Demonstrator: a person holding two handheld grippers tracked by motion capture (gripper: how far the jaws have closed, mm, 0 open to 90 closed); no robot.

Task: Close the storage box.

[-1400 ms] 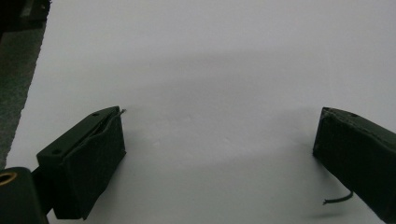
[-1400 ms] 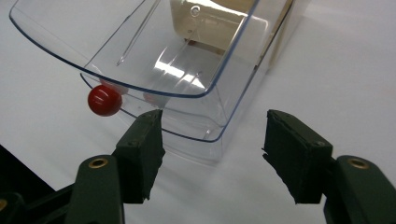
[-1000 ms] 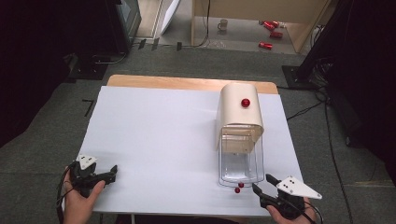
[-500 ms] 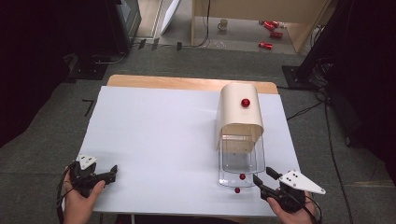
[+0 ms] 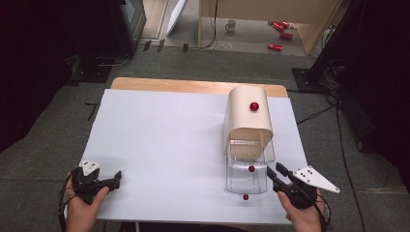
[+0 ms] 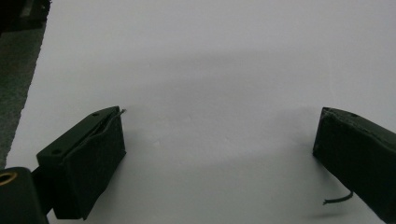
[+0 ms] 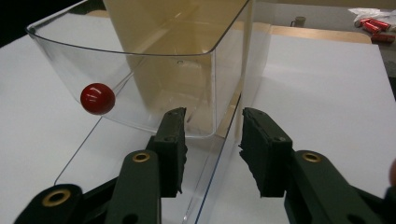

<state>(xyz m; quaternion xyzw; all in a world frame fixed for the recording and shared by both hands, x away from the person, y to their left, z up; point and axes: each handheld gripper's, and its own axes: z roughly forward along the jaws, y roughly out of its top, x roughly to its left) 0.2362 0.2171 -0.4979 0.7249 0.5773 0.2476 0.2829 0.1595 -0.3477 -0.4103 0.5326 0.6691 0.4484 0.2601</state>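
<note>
White sheeting covers the table [image 5: 159,145], the broadest thing in the high view. Next in size is a cream hood [image 5: 247,116] bearing a red knob [image 5: 254,106], standing toward the far right of the sheet, with a clear plastic drawer [image 5: 246,176] pulled out of its near end toward the person. The drawer's front carries its own red knob [image 7: 97,98], mirrored as a red spot on the sheet below. The right gripper [image 7: 212,140] sits at the drawer's near right corner; its jaws have just been closing and now straddle the clear side wall, one pad inside and one outside, a slim gap still showing at each pad. The left gripper [image 5: 104,182] rests well apart at the near left edge, its jaws [image 6: 219,154] spread wide over bare sheet, holding nothing.
</note>
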